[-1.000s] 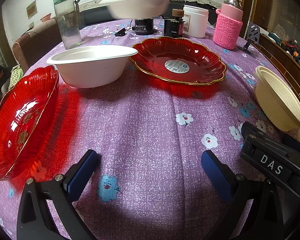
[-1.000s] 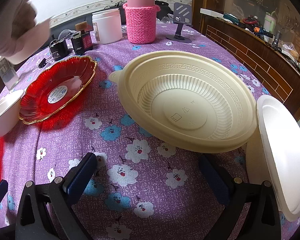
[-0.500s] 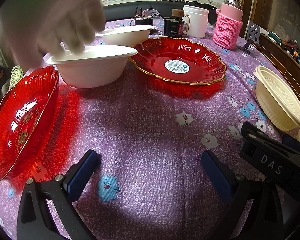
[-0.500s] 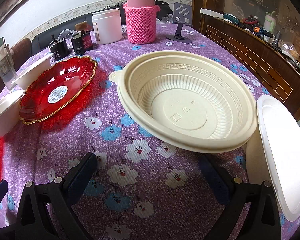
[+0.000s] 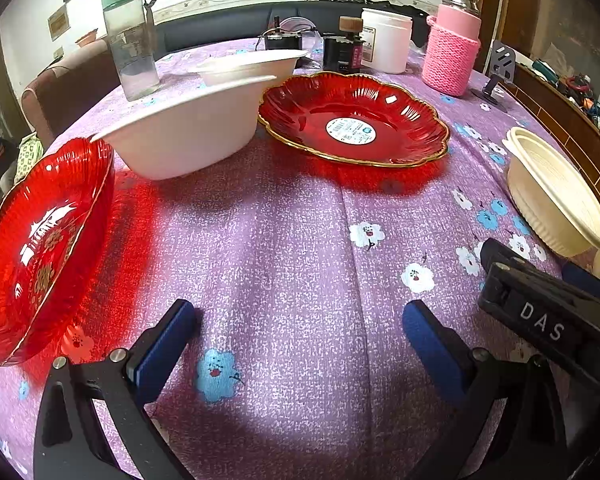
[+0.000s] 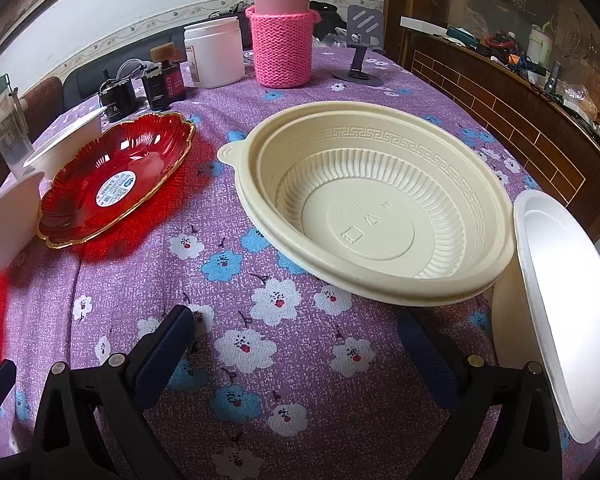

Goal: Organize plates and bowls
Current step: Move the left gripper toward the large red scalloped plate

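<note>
Both hand-held grippers, left (image 5: 296,338) and right (image 6: 292,344), hover wide and empty over the desk (image 5: 292,240); the cream bowl (image 6: 374,208), just ahead of the right one, appears best gripped by its near rim, clear of the white foam plate (image 6: 568,300) beside it and the red plate (image 6: 116,180) further left.

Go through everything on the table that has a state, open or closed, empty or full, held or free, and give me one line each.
left gripper: open, holding nothing
right gripper: open, holding nothing
cream bowl: upright, empty
near white bowl: upright, free on the cloth
far white bowl: upright, contents hidden
red plate with sticker: empty
red plate at the left: empty
green-lidded jar: closed
pink-sleeved flask: capped
white tub: lid on
</note>
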The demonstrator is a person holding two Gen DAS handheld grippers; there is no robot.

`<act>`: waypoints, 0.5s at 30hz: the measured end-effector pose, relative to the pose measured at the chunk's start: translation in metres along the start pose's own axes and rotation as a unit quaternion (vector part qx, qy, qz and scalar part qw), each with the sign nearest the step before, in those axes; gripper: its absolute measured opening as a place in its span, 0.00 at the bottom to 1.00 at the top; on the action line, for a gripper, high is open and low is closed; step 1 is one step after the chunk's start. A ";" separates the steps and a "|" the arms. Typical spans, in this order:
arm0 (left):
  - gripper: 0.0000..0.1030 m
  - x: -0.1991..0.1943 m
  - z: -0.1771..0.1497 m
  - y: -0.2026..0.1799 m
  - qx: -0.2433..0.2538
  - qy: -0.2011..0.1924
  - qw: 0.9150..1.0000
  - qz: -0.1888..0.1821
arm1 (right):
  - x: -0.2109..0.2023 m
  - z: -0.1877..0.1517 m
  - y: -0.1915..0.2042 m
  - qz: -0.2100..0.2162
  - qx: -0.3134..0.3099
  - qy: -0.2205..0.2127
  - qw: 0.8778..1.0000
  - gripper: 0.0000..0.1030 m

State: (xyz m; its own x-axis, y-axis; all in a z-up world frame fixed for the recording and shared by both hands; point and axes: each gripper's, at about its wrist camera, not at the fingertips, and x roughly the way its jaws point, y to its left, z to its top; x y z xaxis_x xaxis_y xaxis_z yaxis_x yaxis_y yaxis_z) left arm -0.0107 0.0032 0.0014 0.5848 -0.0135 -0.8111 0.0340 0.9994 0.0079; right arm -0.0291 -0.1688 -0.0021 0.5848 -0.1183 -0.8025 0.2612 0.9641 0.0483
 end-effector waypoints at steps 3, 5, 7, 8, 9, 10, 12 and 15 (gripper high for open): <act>1.00 -0.001 -0.001 -0.002 0.008 0.000 1.000 -0.004 | 0.000 0.000 0.000 0.000 0.000 0.000 1.000 0.99; 1.00 -0.002 -0.002 -0.003 0.011 -0.001 1.000 -0.004 | 0.000 0.000 0.000 0.000 0.000 0.000 1.000 0.99; 1.00 -0.003 -0.003 -0.004 0.014 0.000 1.000 -0.004 | 0.000 0.000 0.000 0.000 0.000 0.000 1.000 0.99; 1.00 -0.003 -0.003 -0.004 0.014 0.001 1.000 -0.005 | 0.000 0.000 0.000 0.000 0.000 0.000 1.000 0.99; 1.00 -0.003 -0.003 -0.004 0.015 0.003 1.000 -0.007 | 0.000 0.000 0.000 0.000 0.000 0.000 1.000 0.99; 1.00 -0.003 -0.003 -0.004 0.020 0.007 1.000 -0.010 | 0.000 0.000 0.000 0.000 0.000 0.000 1.000 0.99; 1.00 -0.004 -0.004 -0.003 0.029 0.014 0.999 -0.018 | 0.000 0.000 0.000 0.000 0.000 0.000 1.000 0.99; 1.00 -0.007 -0.006 -0.002 0.035 0.022 0.999 -0.023 | 0.000 0.000 0.001 -0.001 0.000 0.000 1.000 0.99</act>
State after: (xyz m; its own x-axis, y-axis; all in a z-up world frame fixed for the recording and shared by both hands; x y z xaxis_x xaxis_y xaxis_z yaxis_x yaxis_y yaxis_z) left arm -0.0202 0.0015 0.0034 0.5444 -0.0558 -0.8370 0.1167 0.9931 0.0097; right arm -0.0289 -0.1683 -0.0020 0.5844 -0.1197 -0.8026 0.2619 0.9640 0.0469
